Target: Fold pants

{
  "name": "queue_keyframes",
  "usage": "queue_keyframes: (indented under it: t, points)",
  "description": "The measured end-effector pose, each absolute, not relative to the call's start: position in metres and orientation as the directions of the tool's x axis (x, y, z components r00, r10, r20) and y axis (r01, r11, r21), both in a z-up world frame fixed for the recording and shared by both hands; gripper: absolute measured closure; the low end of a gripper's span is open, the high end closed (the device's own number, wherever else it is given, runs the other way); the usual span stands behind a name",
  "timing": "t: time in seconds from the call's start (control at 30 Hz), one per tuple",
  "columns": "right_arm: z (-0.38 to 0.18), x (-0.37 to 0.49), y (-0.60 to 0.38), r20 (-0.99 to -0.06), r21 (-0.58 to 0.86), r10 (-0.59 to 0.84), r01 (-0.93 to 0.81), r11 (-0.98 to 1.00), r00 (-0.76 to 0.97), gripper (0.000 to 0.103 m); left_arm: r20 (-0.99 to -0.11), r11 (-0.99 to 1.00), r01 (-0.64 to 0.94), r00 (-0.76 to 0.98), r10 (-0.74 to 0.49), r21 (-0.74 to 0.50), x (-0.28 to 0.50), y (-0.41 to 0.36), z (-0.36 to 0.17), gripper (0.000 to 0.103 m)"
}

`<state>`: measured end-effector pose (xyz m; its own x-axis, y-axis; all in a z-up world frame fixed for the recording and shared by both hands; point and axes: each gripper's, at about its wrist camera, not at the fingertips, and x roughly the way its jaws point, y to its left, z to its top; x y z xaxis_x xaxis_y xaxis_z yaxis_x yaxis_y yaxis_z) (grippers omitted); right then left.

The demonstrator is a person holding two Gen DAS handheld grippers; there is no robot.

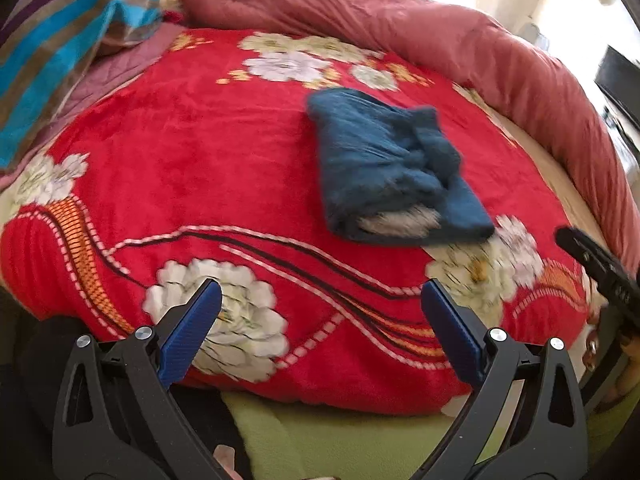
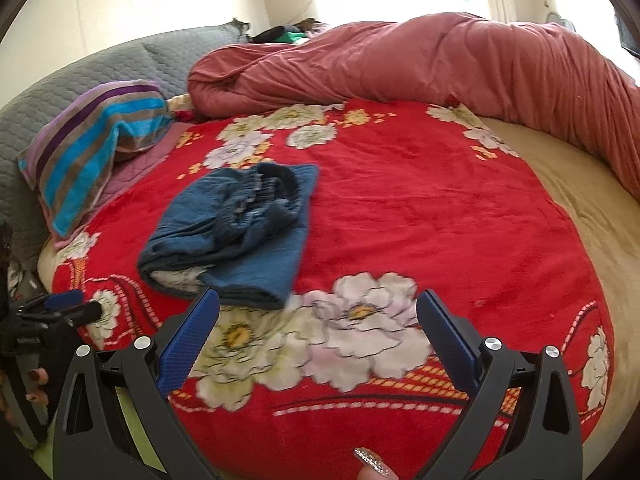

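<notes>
The blue pants [image 1: 384,168] lie folded in a compact bundle on the red floral blanket [image 1: 224,184], waistband on top. In the right wrist view the pants [image 2: 236,232] are ahead and to the left, on the blanket [image 2: 420,216]. My left gripper [image 1: 322,292] is open and empty, held above the blanket's near edge, well short of the pants. My right gripper [image 2: 318,300] is open and empty, its left finger [image 2: 192,332] close to the bundle's near corner. The right gripper's tip also shows in the left wrist view [image 1: 600,264], and the left gripper's in the right wrist view [image 2: 60,308].
A rolled pink-red duvet [image 2: 440,64] runs along the far and right side of the bed. A striped pillow [image 2: 92,148] lies at the left by the grey headboard [image 2: 80,76]. A beige sheet [image 2: 580,200] shows at right, a green sheet [image 1: 340,440] at the near edge.
</notes>
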<state>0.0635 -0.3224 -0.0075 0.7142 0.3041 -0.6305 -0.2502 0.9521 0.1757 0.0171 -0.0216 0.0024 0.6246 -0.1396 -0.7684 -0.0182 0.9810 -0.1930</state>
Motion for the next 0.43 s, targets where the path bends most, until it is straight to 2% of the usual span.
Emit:
queue_keyframes:
  t: [0.13, 0.27, 0.43]
  points:
    - [-0.016, 0.081, -0.348, -0.650, 0.159, 0.230, -0.167, 0.973, 0.724, 0.005, -0.733, 0.978, -0.061, 0.672, -0.106, -0.198, 0.028, 0.002, 0.013, 0.010]
    - [-0.022, 0.106, -0.390, -0.662, 0.152, 0.138, -0.049, 0.987, 0.736, 0.005, -0.774, 0.961, -0.226, 0.632, 0.020, -0.161, 0.069, 0.053, 0.007, 0.010]
    - [-0.033, 0.160, -0.490, -0.706, 0.121, -0.074, 0.223, 0.967, 0.704, 0.005, -0.821, 0.885, -0.464, 0.519, 0.239, -0.036, 0.127, 0.136, -0.010, 0.010]
